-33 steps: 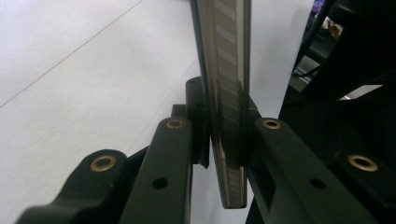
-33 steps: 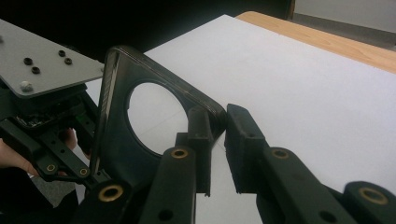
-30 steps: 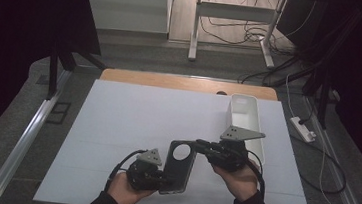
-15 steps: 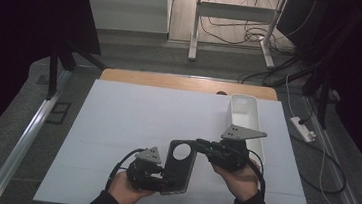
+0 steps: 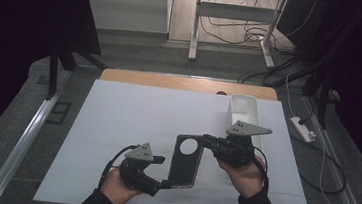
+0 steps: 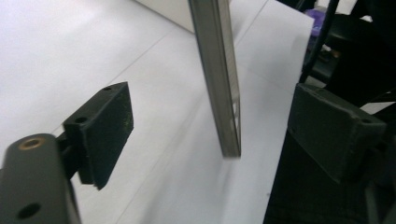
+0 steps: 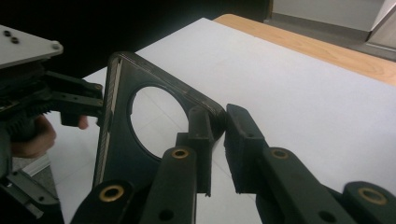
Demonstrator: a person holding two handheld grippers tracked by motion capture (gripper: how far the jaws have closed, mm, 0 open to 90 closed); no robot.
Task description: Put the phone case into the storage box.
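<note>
While right fingers [image 7: 217, 140] pinch phone case [image 5: 186, 161] | lengthwise away, hole far | left fingers [image 6: 224, 140] just spread

A dark phone case [image 5: 186, 161] with a round camera hole is held above the white table [image 5: 116, 126].

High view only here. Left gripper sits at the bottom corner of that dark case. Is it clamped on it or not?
Observer: Not clamped. In the left gripper view the left gripper has just been opening. The case stands edge-on between its pads, with a gap on each side.
Operator: So what's holding it, the right one?
Observer: Yes. In the right gripper view the right gripper is shut on the case's rim at the corner, just beside the round hole.
</note>
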